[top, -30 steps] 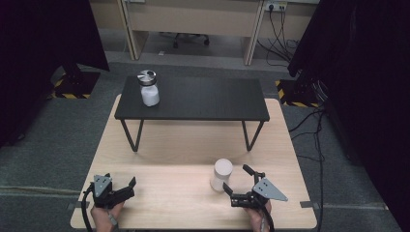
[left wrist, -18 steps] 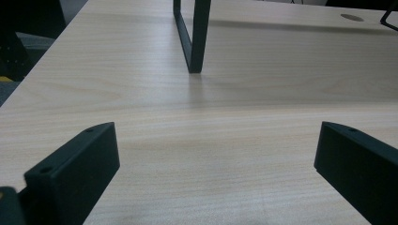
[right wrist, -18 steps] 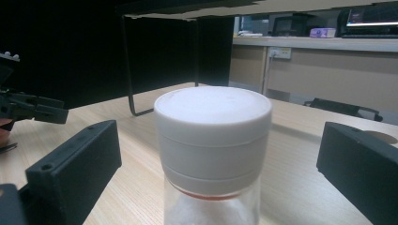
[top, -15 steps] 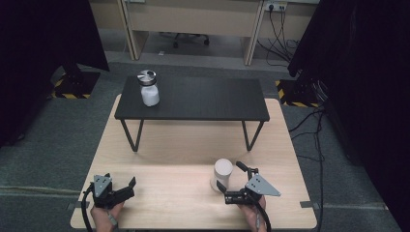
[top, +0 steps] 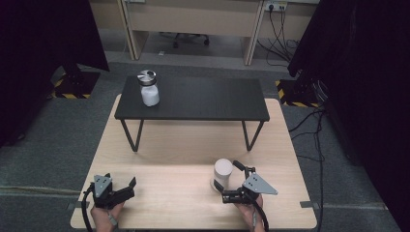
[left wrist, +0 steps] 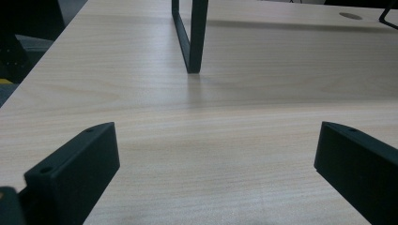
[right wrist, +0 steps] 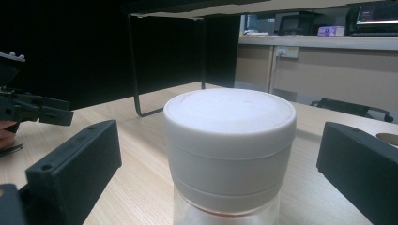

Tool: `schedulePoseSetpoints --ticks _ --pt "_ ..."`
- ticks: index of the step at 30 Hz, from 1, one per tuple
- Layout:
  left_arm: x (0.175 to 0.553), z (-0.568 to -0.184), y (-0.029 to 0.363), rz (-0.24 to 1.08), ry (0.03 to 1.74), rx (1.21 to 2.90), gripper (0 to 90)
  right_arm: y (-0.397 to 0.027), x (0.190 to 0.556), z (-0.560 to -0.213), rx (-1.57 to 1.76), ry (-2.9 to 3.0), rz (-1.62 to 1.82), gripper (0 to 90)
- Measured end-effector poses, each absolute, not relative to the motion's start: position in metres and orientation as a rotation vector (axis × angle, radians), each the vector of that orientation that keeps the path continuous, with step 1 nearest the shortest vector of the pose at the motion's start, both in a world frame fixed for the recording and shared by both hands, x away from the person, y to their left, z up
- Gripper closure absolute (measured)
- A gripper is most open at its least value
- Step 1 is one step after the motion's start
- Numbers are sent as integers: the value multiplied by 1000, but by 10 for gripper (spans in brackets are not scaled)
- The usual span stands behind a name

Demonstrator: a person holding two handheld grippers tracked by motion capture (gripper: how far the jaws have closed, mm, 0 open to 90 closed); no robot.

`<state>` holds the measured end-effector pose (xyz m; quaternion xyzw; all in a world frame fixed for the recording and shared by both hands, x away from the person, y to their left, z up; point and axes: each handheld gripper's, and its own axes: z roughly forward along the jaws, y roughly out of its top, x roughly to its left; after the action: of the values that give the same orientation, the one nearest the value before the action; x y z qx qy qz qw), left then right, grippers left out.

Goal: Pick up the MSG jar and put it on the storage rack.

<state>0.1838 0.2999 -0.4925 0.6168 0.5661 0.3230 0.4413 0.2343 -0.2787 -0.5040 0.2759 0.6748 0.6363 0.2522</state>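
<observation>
Two grippers at the desk's (top: 159, 145) near edge, right gripper (top: 225, 186) jaws apart around white-lidded jar (right wrist: 230, 150), left gripper (top: 126, 187) jaws apart, empty.

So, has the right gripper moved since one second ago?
Yes. In the high view the right gripper has shifted left toward the white-lidded jar, which kept its place on the wooden table; its fingers now flank the jar.

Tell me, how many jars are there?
2. One jar with a silver lid stands at the left end of the black bench. The other jar with a white cap stands on the wooden table, between the open jaws of the right tool.
</observation>
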Motion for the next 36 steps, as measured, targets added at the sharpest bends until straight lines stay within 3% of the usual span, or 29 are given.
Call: schedulePoseSetpoints --ticks 6,31,36 --pt "184 -493 300 803 1405 1532 0 -277 236 -504 760 1833 1731 22" --pt "184 -493 299 810 1405 1537 0 -278 244 -501 771 1864 1734 327" --pt "184 -493 299 807 1401 1534 0 -279 247 -501 751 1872 1730 332"
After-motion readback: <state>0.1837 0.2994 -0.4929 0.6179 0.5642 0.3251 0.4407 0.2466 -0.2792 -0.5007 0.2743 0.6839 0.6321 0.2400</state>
